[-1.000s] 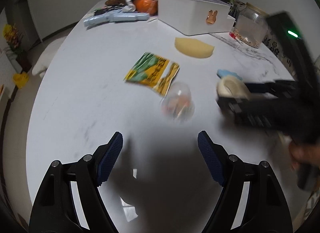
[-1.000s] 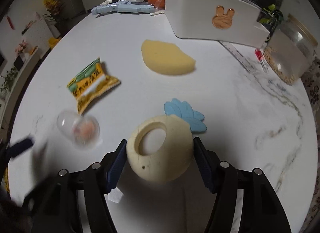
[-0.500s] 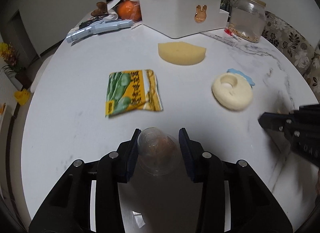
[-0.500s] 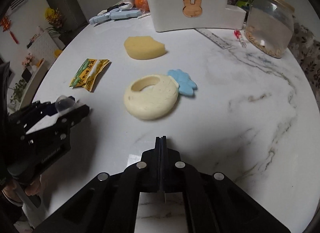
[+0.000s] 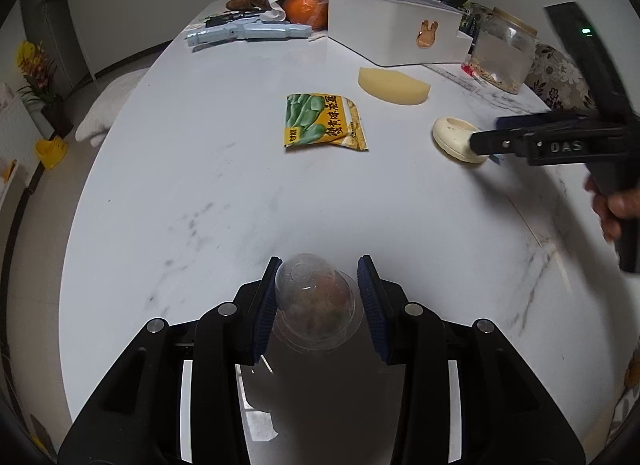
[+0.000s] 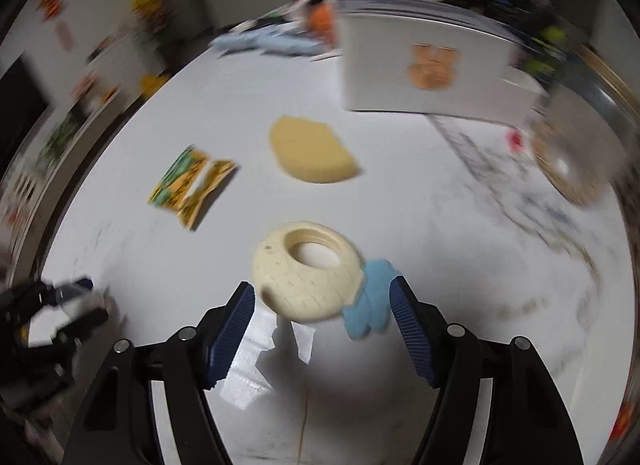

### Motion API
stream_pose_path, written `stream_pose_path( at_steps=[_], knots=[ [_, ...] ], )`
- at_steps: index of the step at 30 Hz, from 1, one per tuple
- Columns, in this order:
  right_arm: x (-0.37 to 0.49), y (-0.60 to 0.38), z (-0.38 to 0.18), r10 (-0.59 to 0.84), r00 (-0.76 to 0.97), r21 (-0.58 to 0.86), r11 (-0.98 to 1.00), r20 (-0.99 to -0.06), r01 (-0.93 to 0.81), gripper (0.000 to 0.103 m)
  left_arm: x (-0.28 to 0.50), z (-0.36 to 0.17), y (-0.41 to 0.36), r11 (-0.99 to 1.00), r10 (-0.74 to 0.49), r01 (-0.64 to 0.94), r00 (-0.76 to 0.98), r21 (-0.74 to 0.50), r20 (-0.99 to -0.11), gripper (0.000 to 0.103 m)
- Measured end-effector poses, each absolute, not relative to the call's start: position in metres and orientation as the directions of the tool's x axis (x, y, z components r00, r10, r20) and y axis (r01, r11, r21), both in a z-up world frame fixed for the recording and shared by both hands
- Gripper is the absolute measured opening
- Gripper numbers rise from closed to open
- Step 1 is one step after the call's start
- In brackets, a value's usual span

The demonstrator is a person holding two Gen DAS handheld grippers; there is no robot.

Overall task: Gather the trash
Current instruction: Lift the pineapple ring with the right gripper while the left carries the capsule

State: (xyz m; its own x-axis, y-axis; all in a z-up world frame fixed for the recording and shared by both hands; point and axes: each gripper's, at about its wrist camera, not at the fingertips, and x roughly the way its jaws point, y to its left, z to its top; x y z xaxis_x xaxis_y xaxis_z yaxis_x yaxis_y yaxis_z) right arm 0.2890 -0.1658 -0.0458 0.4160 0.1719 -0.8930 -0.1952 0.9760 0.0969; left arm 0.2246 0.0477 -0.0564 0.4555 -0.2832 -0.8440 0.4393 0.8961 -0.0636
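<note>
My left gripper [image 5: 318, 301] is shut on a clear plastic dome cup [image 5: 316, 305] with food remains inside, near the table's front edge. A green and yellow snack wrapper [image 5: 324, 121] lies flat mid-table, also in the right wrist view [image 6: 190, 185]. My right gripper [image 6: 320, 325] is open, its jaws on either side of a cream ring-shaped toy [image 6: 308, 271] with a blue leaf part [image 6: 370, 305]. The right gripper shows in the left wrist view [image 5: 486, 141] over the cream toy [image 5: 452, 135]. The right wrist view is blurred.
A yellow sponge [image 5: 394, 85] lies behind the wrapper. A white box with a bunny mark [image 5: 396, 37], a glass jar [image 5: 504, 53], an orange [image 5: 306, 9] and a blue tool [image 5: 248, 31] stand at the back of the white marble table [image 5: 180, 185].
My left gripper stays shut on the dome cup. My right gripper, shut and drawn back half a second ago, has opened and moved forward around the cream toy.
</note>
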Motion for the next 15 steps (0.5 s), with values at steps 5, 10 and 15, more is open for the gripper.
stream_pose_path(
  at_steps=[5,10,15],
  knots=[
    [0.316,-0.154,-0.070,0.132,0.327,0.003,0.930,-0.936,-0.368,0.084,0.209,-0.056,0.059,0.888,-0.291,0.455,0.450,-0.064,-0.844,0.039],
    [0.310,-0.176,-0.064,0.084,0.356,0.022,0.984,-0.931,-0.174,0.011,0.202,-0.058,0.060,0.892,-0.295,0.446,0.442,-0.077,-0.847,0.039],
    [0.288,-0.184,-0.066,0.104,0.377,0.078,0.993,-0.920,-0.085,0.008,0.194,-0.057,0.049,0.907,-0.282,0.414,0.445,-0.084,-0.850,0.039]
  ],
)
